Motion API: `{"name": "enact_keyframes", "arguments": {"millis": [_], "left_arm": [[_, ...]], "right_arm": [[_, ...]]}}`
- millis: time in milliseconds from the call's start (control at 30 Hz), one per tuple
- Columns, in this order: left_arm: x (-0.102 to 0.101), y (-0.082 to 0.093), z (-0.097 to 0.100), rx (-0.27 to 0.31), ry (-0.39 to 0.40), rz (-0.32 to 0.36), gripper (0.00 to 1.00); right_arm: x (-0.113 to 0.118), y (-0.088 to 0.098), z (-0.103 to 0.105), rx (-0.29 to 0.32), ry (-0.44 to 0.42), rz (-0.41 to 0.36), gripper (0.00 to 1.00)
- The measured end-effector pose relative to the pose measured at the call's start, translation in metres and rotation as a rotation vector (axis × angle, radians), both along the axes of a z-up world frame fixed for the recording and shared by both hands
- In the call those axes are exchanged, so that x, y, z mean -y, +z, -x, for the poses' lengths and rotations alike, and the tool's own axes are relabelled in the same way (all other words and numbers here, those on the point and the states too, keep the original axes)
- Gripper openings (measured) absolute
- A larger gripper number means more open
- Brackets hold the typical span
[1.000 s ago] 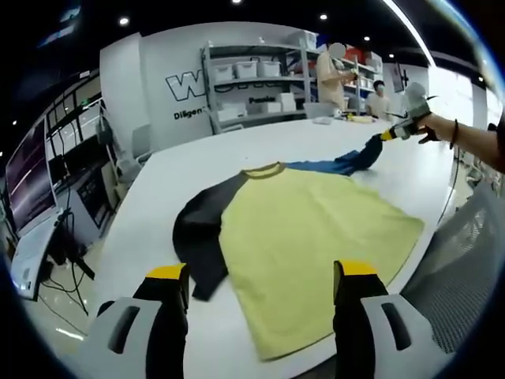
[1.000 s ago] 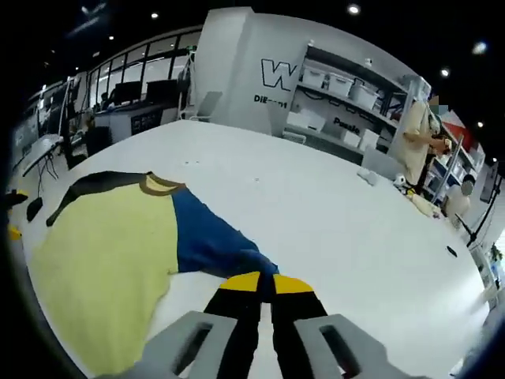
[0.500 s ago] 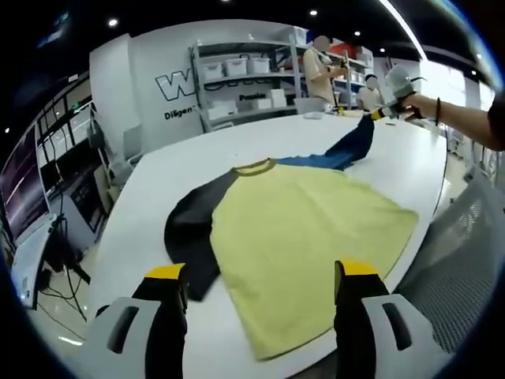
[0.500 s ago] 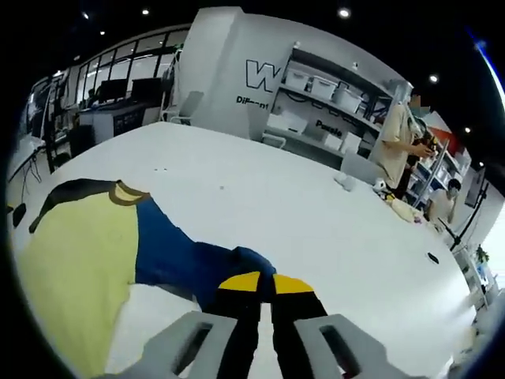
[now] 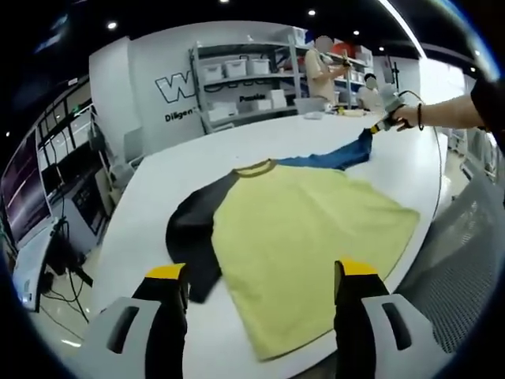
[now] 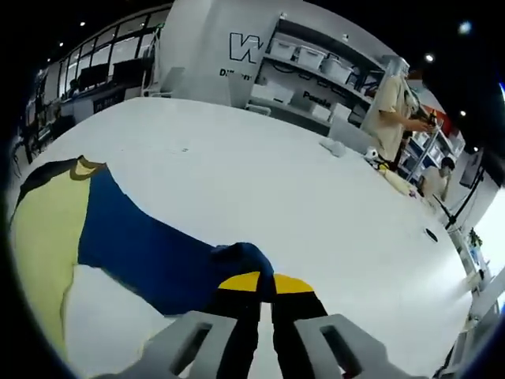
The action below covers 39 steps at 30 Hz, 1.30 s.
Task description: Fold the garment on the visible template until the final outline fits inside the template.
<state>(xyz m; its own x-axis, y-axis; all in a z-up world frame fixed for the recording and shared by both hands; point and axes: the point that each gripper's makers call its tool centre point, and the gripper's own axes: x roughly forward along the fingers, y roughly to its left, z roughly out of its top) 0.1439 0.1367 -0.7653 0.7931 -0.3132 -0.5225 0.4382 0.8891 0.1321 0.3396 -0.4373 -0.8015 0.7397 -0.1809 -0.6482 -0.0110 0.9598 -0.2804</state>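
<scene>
Large white table (image 5: 197,162) in a bright workshop. Behind it, grey shelving (image 5: 245,87) with white bins (image 6: 314,57), a white wall with lettering (image 5: 177,85), ceiling spotlights (image 5: 111,25), desks with monitors (image 5: 24,185).

We cannot see the end of the blue sleeve (image 6: 158,257); it goes in between the jaws of the right gripper (image 6: 264,282). The yellow shirt (image 6: 39,237) is cut off at the side. Far away, the letters on the wall (image 5: 183,85) are partly behind the shelf (image 5: 245,79). We can see no template on the table (image 5: 158,189).
</scene>
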Motion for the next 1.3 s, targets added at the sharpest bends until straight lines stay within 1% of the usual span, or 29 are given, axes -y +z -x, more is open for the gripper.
{"name": "enact_keyframes", "arguments": {"millis": [33, 100, 167, 267, 333, 367, 433, 467, 567, 667, 700, 767, 867, 933, 967, 1033, 1167, 1233, 1300], "left_arm": [[0.001, 0.0, 0.0, -0.001, -0.005, -0.003, 0.81], [0.002, -0.001, 0.0, -0.002, -0.014, -0.008, 0.82], [0.004, -0.001, -0.001, 0.0, -0.022, -0.006, 0.85], [0.005, -0.002, -0.001, 0.0, -0.026, -0.003, 0.87], [0.005, -0.001, -0.002, 0.004, -0.027, 0.016, 0.88], [0.008, 0.003, -0.004, 0.031, -0.031, 0.043, 0.9], [0.008, 0.003, -0.004, 0.031, -0.034, 0.044, 0.93], [0.008, 0.003, -0.004, 0.029, -0.034, 0.045, 0.93], [0.007, 0.001, -0.004, 0.018, -0.032, 0.04, 0.92], [0.005, -0.003, -0.002, -0.002, -0.028, 0.031, 0.91], [0.005, -0.004, -0.001, -0.01, -0.027, 0.025, 0.91], [0.004, -0.005, 0.0, -0.012, -0.028, 0.02, 0.91], [0.003, -0.003, 0.002, -0.014, -0.029, 0.017, 0.9], [0.003, -0.003, 0.002, -0.014, -0.028, 0.017, 0.9], [0.002, -0.003, 0.003, -0.015, -0.028, 0.016, 0.9], [0.002, -0.003, 0.003, -0.014, -0.029, 0.012, 0.9], [0.002, -0.002, 0.002, -0.009, -0.03, 0.007, 0.89], [0.001, -0.003, 0.002, -0.012, -0.028, 0.006, 0.89], [0.001, -0.003, 0.001, -0.013, -0.026, 0.006, 0.88]], "right_arm": [[0.003, -0.006, -0.001, -0.011, -0.014, -0.005, 0.0], [0.002, -0.012, -0.002, -0.025, -0.011, -0.005, 0.0], [0.005, -0.024, -0.004, -0.059, -0.012, 0.005, 0.0], [0.006, -0.033, -0.006, -0.075, -0.009, 0.009, 0.0], [0.009, -0.039, -0.005, -0.089, -0.024, 0.004, 0.0], [0.01, -0.042, -0.005, -0.091, -0.027, 0.005, 0.0], [0.011, -0.044, -0.004, -0.093, -0.028, 0.003, 0.0], [0.009, -0.047, -0.003, -0.092, -0.028, -0.02, 0.0], [0.012, -0.053, -0.002, -0.107, -0.021, -0.007, 0.02], [0.018, -0.05, 0.005, -0.08, -0.112, -0.054, 0.09], [0.015, -0.044, 0.008, -0.05, -0.147, -0.084, 0.11], [0.007, -0.036, 0.008, -0.002, -0.151, -0.126, 0.15], [-0.006, -0.023, 0.005, 0.071, -0.155, -0.184, 0.24], [-0.014, -0.022, 0.006, 0.067, -0.139, -0.193, 0.26], [-0.024, -0.022, 0.005, 0.071, -0.124, -0.211, 0.26], [-0.038, -0.029, 0.005, 0.046, -0.116, -0.232, 0.27], [-0.049, -0.038, 0.004, 0.024, -0.118, -0.263, 0.27], [-0.055, -0.043, 0.004, 0.015, -0.118, -0.266, 0.24], [-0.059, -0.048, 0.006, -0.002, -0.117, -0.265, 0.16]]}}
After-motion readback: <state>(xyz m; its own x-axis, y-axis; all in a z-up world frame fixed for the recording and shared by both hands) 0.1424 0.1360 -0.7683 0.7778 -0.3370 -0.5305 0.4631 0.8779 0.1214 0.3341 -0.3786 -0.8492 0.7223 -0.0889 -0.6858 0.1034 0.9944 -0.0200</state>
